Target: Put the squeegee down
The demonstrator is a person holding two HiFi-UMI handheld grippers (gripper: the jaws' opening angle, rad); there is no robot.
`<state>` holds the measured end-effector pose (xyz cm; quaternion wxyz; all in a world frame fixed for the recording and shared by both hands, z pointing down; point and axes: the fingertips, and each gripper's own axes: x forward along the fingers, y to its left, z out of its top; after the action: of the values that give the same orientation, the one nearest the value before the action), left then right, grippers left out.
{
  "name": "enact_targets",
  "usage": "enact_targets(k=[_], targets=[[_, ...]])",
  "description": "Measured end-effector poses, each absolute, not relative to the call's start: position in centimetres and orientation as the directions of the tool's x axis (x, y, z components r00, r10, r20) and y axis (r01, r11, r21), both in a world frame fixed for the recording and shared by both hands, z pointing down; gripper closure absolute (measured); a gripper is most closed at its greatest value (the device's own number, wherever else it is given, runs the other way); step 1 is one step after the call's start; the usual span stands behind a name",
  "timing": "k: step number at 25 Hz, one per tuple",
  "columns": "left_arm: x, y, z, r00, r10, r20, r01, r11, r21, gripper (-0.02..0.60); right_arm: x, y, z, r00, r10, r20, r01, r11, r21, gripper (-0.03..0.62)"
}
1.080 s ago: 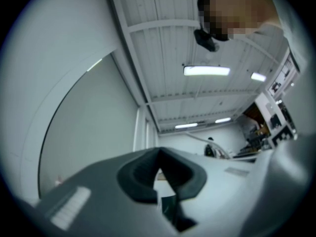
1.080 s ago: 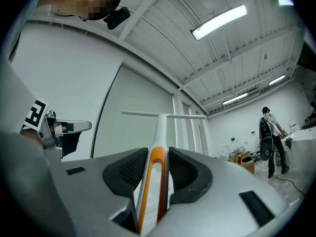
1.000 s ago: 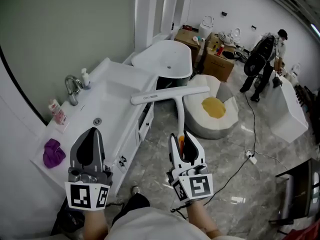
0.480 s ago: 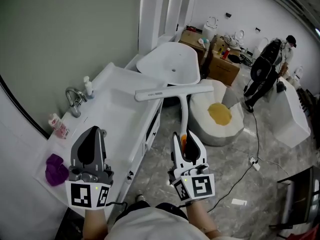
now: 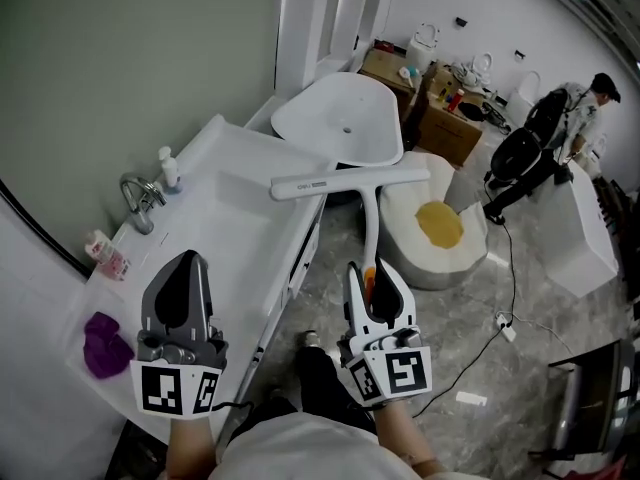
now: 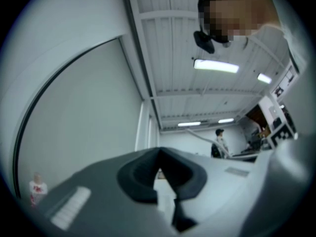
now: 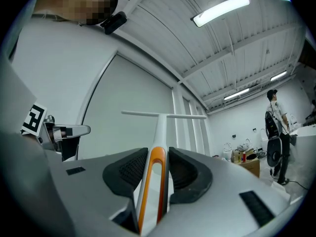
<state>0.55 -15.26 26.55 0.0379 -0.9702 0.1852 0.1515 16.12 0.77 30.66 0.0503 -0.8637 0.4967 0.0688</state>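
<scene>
Jaws of R gripper (image 7: 158, 157) pinch squeegee (image 5: 350, 181) handle, blade up front.

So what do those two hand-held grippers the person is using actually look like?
They match. The left hand-held gripper and the right hand-held gripper have grey-and-white shells that taper to two jaws lined with black textured pads. Each carries a cube at its base, printed with black-and-white square markers. The person wears a light-coloured top.
</scene>
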Motion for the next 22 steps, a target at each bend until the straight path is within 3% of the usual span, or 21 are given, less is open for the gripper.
enact_targets(k=[22], targets=[[12.0,-27.2,25.8,0.756,-0.578,-0.308,-0.615,-0.788,-0.028,0.574,32.1,-18.0,30.9,0.207,-0.968,-0.139,-0.978,-0.208,-0.003,0.462]])
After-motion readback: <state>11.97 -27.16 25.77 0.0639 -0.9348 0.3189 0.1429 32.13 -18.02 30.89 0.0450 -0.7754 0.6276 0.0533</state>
